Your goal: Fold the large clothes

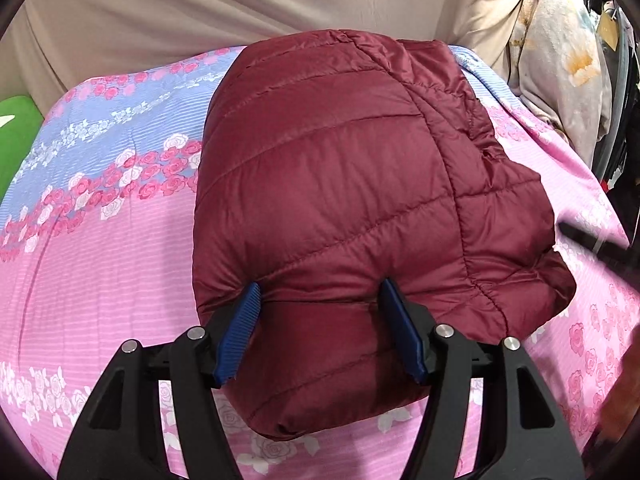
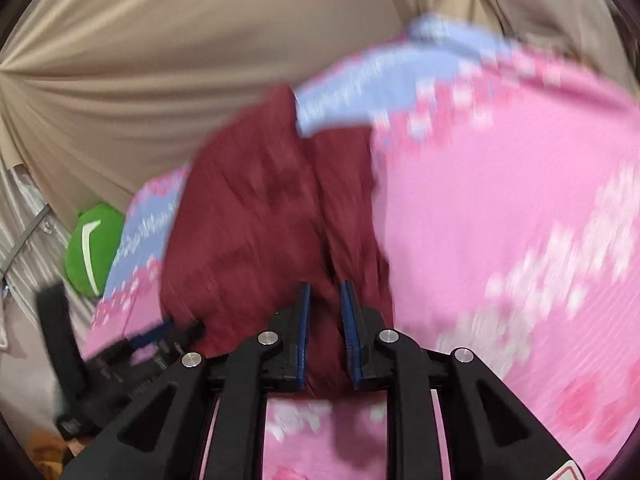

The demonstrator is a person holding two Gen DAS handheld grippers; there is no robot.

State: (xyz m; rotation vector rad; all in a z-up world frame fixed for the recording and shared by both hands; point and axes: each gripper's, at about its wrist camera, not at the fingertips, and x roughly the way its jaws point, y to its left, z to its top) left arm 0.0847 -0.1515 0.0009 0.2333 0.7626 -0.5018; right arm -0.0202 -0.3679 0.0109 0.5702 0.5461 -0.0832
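Note:
A dark red quilted puffer jacket [image 1: 340, 184] lies folded in a thick bundle on a pink and blue floral bedspread [image 1: 100, 260]. My left gripper [image 1: 320, 294] is open, its blue pads either side of the jacket's near edge without pinching it. In the blurred right wrist view the jacket [image 2: 248, 224] lies ahead and to the left. My right gripper [image 2: 325, 292] has its pads close together on a ridge of the red fabric. The left gripper [image 2: 160, 332] shows at the jacket's left edge.
A beige sheet [image 1: 200, 8] hangs behind the bed. A green cushion [image 1: 16, 132] lies at the far left. A pale floral cloth [image 1: 560, 80] and dark hanging items [image 1: 624, 120] are at the right. The bedspread [image 2: 500, 220] stretches right of the jacket.

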